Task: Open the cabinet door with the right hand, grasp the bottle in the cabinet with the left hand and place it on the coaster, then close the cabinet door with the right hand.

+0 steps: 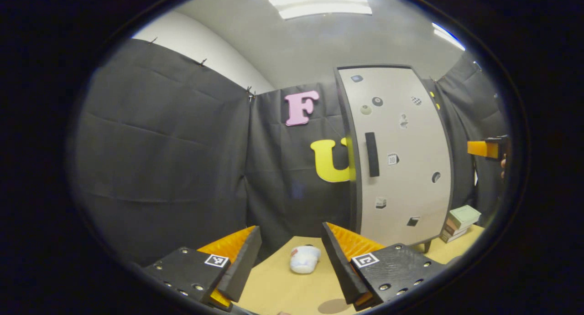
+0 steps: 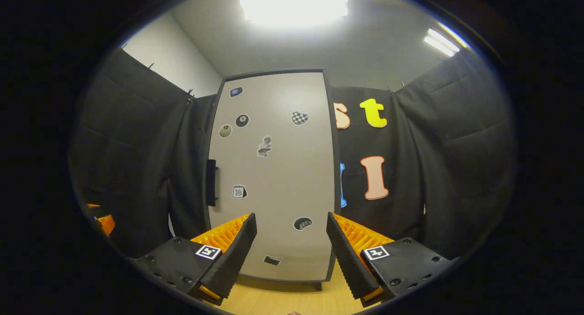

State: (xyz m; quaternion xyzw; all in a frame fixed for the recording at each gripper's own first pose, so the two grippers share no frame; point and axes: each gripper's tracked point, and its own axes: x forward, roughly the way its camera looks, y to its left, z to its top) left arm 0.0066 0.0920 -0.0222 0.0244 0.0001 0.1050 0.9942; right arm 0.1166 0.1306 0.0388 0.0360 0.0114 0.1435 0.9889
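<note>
The cabinet point(image 1: 401, 169) is a tall pale box with a dark frame, stickers on its door and a dark vertical handle point(image 1: 372, 154); the door is closed, so the inside is hidden. My left gripper point(image 1: 292, 255) is open, low over the wooden table point(image 1: 283, 292), well short of the cabinet. A small white round object point(image 1: 305, 259) lies on the table between its fingers, farther off. In the right gripper view the cabinet door point(image 2: 273, 178) faces me with its handle point(image 2: 211, 183) at the left edge. My right gripper point(image 2: 292, 246) is open and apart from the door.
A stack of small boxes point(image 1: 460, 223) sits on the table right of the cabinet. The other gripper point(image 1: 488, 148) shows at the far right of the left gripper view, and part of a gripper point(image 2: 102, 220) at the far left of the right gripper view. Black cloth walls surround the table.
</note>
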